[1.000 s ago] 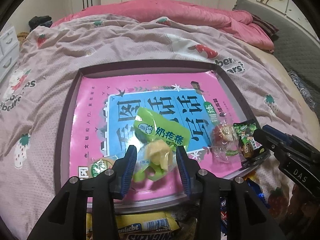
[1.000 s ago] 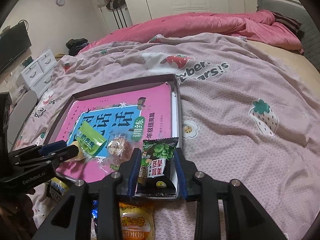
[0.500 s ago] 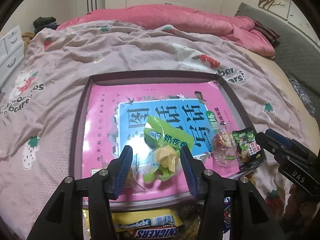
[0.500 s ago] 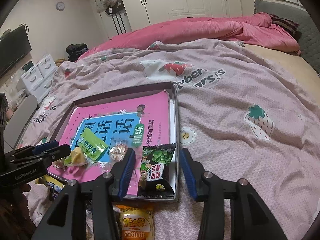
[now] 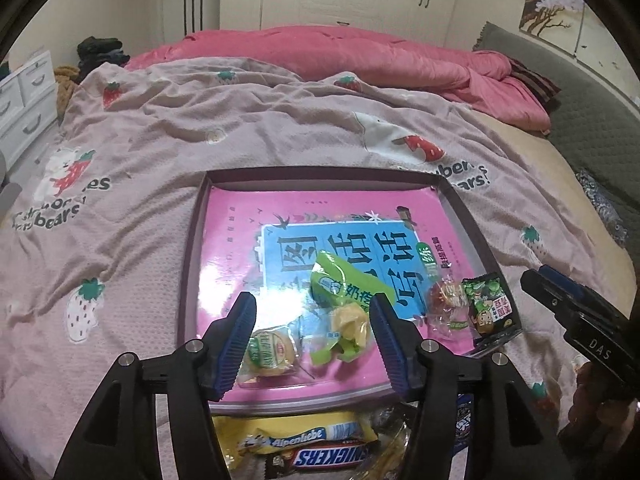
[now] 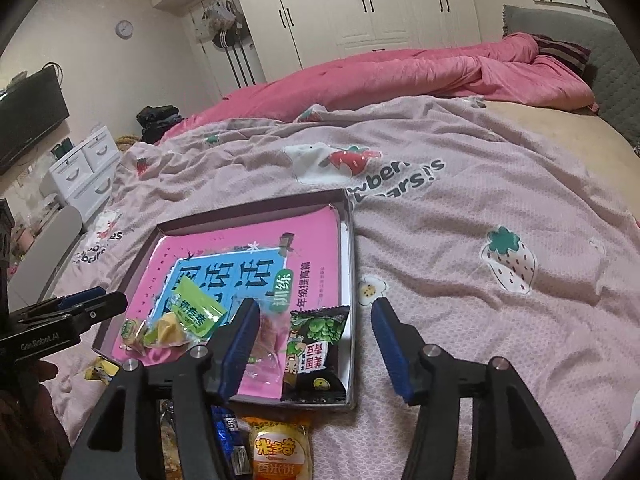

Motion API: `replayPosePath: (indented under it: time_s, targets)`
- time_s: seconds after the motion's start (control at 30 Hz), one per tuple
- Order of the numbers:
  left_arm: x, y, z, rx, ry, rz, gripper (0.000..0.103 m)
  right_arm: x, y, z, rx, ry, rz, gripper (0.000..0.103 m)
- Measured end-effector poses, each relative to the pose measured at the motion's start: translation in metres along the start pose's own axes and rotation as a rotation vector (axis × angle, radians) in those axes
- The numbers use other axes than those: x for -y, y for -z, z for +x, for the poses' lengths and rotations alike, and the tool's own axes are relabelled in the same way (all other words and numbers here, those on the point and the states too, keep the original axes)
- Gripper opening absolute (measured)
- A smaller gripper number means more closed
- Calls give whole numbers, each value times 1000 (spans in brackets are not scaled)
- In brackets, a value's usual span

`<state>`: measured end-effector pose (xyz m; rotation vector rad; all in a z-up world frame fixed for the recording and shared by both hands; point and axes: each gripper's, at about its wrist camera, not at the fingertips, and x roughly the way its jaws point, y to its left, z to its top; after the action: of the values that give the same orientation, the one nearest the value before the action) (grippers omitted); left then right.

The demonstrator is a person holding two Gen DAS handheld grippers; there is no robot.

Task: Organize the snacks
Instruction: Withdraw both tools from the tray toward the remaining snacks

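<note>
Loose snacks: we see a Snickers bar (image 5: 326, 457) and rice cracker pack (image 6: 279, 453) on the bedspread before the tray.
Left gripper (image 5: 312, 338): jaws wide, holding nothing.
Right gripper (image 6: 313, 346): jaws wide, holding nothing.
Tray (image 5: 320, 179): green pouch (image 5: 347, 294) and black pea packet (image 6: 317, 354) lie inside.

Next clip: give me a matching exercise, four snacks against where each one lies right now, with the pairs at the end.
Snacks:
1. green snack bag
2. black pea packet
3. Snickers bar
4. round green-label cake

Places:
A. on the bedspread, outside the tray's near edge
B. in the tray, near right corner
C. in the tray, near left, by the left gripper's left finger
D. in the tray, middle, partly over the blue panel of the pink book

Pairs: 1-D, 2-B, 3-A, 4-C
</note>
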<state>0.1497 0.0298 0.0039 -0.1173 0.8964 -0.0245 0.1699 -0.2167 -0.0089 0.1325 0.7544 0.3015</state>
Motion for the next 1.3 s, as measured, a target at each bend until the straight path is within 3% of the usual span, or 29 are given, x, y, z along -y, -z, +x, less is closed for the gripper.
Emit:
replayPosePath:
  time_s: [0.4, 0.9, 1.13, 1.3]
  targets:
    - [-18, 0, -23, 21, 6, -25, 71, -15, 0, -20, 50, -67, -40, 63]
    - [-19, 8, -44, 34, 5, 9, 74, -36, 17, -32, 29, -61, -114, 64]
    - [-20, 16, -47, 17, 21, 7, 76, -48, 30, -38, 1, -52, -136, 64]
    - [-17, 28, -38, -46, 41, -4, 76, -62, 42, -42, -19, -57, -178, 64]
